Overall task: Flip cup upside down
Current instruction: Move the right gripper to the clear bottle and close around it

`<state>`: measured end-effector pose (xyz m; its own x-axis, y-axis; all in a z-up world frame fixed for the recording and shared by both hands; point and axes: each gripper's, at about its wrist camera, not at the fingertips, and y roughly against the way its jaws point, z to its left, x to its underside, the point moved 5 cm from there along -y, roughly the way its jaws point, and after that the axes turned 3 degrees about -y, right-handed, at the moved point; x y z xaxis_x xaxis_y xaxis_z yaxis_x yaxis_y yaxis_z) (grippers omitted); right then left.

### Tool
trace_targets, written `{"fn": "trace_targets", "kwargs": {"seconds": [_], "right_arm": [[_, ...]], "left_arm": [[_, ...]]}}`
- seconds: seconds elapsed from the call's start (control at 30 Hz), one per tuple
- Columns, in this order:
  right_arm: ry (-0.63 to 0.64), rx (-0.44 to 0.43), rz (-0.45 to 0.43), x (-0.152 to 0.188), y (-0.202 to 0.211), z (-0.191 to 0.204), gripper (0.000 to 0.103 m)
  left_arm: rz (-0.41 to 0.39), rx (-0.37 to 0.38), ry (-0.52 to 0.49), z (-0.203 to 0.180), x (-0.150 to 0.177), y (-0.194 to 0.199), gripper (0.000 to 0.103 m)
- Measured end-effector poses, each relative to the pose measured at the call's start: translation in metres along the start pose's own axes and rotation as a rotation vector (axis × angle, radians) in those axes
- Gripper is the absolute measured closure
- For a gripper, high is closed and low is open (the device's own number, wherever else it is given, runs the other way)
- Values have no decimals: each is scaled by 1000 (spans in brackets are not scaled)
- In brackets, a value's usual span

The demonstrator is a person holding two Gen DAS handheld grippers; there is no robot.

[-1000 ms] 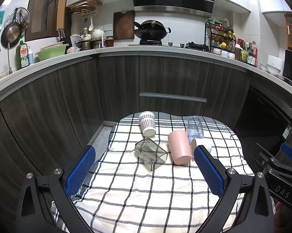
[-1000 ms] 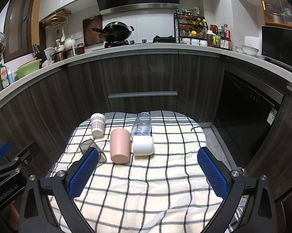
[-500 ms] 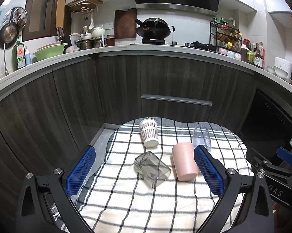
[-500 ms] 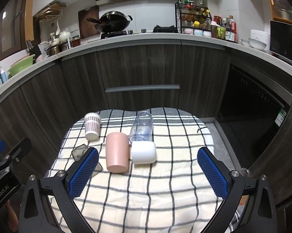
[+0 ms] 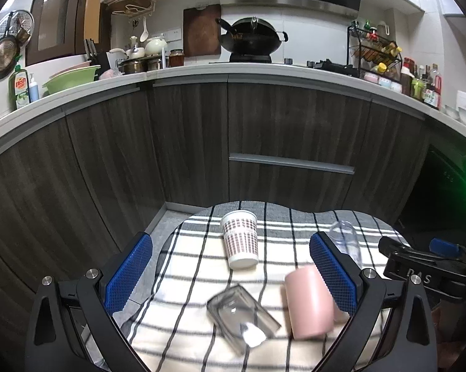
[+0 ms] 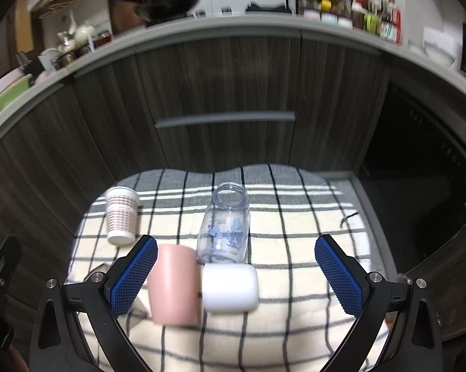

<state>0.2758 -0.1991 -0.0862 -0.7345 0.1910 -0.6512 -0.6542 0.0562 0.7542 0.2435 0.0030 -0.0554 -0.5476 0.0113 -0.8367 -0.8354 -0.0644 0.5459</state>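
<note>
Several cups lie on their sides on a checked cloth: a patterned paper cup, a clear grey square glass, a pink cup, a clear bottle-shaped cup and a white cup. The pink cup lies next to the white cup in the right wrist view. My left gripper is open and empty, above the glass and pink cup. My right gripper is open and empty, over the white cup and pink cup. The right gripper's body shows at the right of the left wrist view.
The cloth covers a small table in front of dark wood kitchen cabinets. A drawer handle is behind. The counter holds a wok, a spice rack and a green bowl.
Both grippers have moved forward and lower toward the cups. The cups now appear larger and nearer. Both stay open; no cup has moved.
</note>
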Motion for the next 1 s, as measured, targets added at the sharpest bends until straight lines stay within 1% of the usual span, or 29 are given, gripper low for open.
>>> {"fn": "trace_targets", "kwargs": {"seconds": [0.13, 0.27, 0.33, 0.5, 0.63, 0.7, 0.83, 0.87, 0.9, 0.93, 1.0], "right_arm": [[-9, 7, 95, -10, -48, 3, 2], [2, 18, 185, -11, -91, 11, 2], [-1, 20, 226, -11, -107, 13, 5], [-9, 30, 288, -16, -139, 14, 5], [-29, 26, 351, -17, -165, 12, 10], [-32, 22, 383, -14, -175, 13, 11], [-32, 21, 442, -5, -192, 17, 19], [-32, 15, 452, -3, -196, 18, 23], [-35, 9, 461, -1, -198, 19, 30], [-39, 12, 470, 2, -201, 20, 30], [-46, 1, 460, 2, -201, 22, 31]], "left_arm": [[25, -12, -6, -2, -1, -31, 0], [66, -19, -13, -3, 0, -61, 0], [82, -19, -11, -3, 0, -72, 0], [115, -28, -24, -5, -2, -100, 0], [132, -24, -23, -7, 1, -113, 0], [137, -21, -18, -6, 4, -116, 0], [145, -18, -9, -6, 6, -120, 0], [145, -17, -7, -5, 6, -120, 0], [146, -17, -7, -6, 6, -120, 0], [145, -19, -8, -5, 6, -120, 0], [142, -19, -6, -4, 6, -120, 0]]}}
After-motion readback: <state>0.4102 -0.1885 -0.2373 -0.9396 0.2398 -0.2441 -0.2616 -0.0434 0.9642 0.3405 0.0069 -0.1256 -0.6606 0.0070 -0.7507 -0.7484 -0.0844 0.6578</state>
